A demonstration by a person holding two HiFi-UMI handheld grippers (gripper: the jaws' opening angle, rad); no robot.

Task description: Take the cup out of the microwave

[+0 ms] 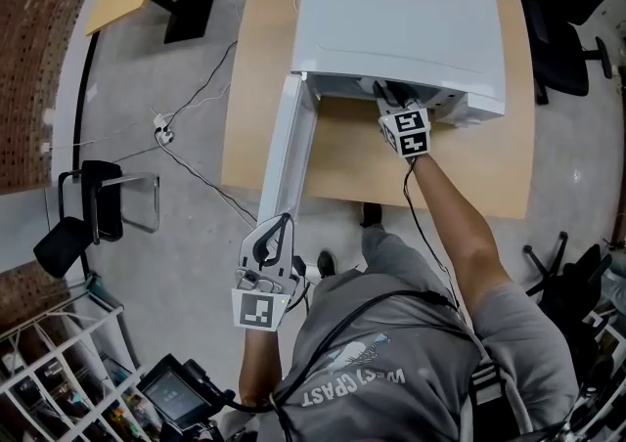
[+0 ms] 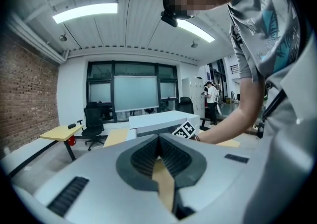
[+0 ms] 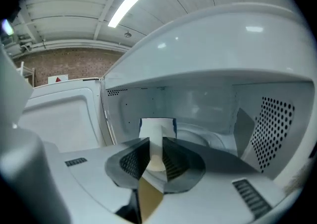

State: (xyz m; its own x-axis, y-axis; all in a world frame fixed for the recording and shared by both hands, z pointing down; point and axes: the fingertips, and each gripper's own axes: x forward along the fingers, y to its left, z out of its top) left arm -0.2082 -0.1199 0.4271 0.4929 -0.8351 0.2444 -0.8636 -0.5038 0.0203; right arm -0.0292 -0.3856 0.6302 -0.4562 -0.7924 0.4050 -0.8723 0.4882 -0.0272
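Withdrawal is the step in hand, by my reading: the white paper cup with a blue band [image 3: 157, 125] is gripped but not yet out of the boxy white microwave [image 1: 401, 24]. Nearest the person, the left claw [image 1: 284, 223] hangs low, off the front of the light wooden desk [image 1: 489, 176] and just beside the free end of the microwave's open white door [image 1: 290, 142]. Its jaws are closed together on nothing. Further on, the bare right arm [image 1: 455, 220] stretches forward over the desk, with the right claw [image 3: 156, 142] tipped slightly downward in the microwave's mouth. Its jaws are clamped on the sides of the cup, which is upright inside the cavity, towards the hinge side. Whether the cup's base is off the cavity floor I cannot tell. The next move calls for a straight pull back toward the person, keeping the cup upright and clear of the cavity's lip and the door.
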